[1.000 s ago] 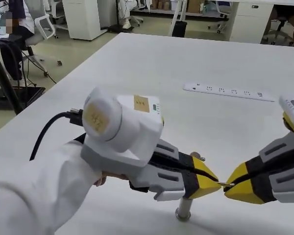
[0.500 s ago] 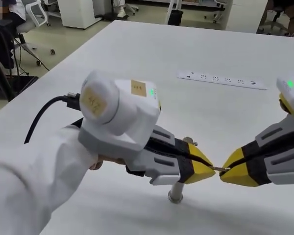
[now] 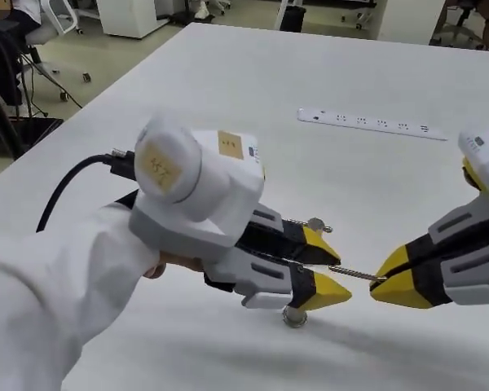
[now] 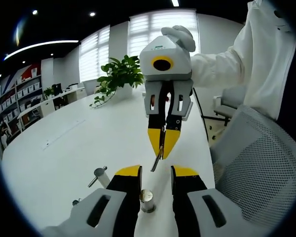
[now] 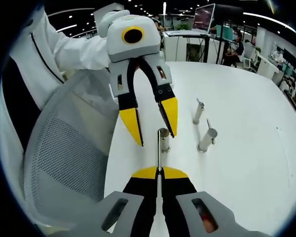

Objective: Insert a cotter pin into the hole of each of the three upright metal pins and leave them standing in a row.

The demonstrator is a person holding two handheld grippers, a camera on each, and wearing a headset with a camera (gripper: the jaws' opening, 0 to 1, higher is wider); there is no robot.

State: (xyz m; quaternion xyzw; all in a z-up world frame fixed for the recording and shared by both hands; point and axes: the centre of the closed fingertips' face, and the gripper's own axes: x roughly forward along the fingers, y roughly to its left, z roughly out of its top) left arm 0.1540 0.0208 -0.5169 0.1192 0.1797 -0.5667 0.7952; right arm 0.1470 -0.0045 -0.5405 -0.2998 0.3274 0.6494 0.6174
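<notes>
A thin, straight silver cotter pin (image 5: 159, 153) is clamped between the closed yellow-tipped jaws of the right gripper (image 5: 159, 171) and sticks out leftwards from the tips, roughly level. Its free end reaches the head of a short, upright silver metal pin (image 5: 164, 140) with a flat round top and a wider foot, standing on the near part of the white table (image 3: 253, 106). Whether the end has entered the hole cannot be told. The left gripper (image 4: 157, 172) has its jaws apart, one on each side of that pin's head without gripping it. Two more silver metal pins (image 5: 199, 111) (image 5: 207, 139) stand just beyond, close together, each with a thin cross-piece through its head. Far across the table lies a long white power strip (image 3: 375, 124)
</notes>
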